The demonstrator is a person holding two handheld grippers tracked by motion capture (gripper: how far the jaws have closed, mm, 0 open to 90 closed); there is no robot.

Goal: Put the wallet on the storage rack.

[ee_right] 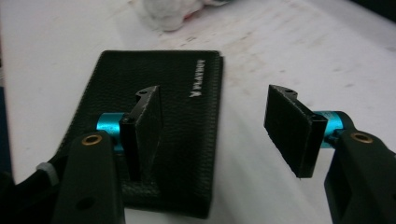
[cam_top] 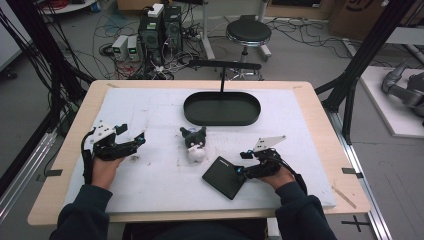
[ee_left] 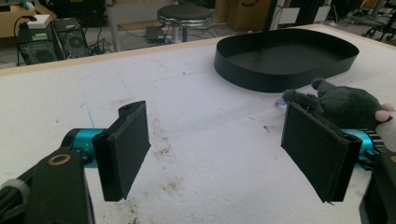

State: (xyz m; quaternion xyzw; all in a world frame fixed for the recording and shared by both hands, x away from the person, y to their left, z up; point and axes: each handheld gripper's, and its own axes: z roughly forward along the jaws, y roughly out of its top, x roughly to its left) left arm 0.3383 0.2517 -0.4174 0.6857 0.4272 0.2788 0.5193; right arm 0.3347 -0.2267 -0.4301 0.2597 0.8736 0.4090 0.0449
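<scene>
While the black oval tray sits at the far middle of the worktop with a thin black post rising behind it, everything else lies on the person's side of that tray: a small plush toy with dark ears and a white body rests near the tray's front rim, and a black leather wallet lies flat farther toward the person, to the right of the toy. Nothing stands between the wallet and the right gripper, which is at the wallet's right edge, on the side away from the toy. In the right gripper view its fingers are spread wide and hold nothing; the left pad hangs over the wallet's grained cover while the right pad is over bare white worktop beyond the wallet's edge, so the edge bearing the stamped lettering lies in the gap between them. Whether either pad touches the leather cannot be made out. The left gripper is well to the left of the toy, its fingers likewise spread and empty; in its own view the toy is partly hidden behind the right pad, with the tray beyond it. The near end of the wallet is cut off by the gripper body in the right gripper view, and the toy there is a white blur at the top.
</scene>
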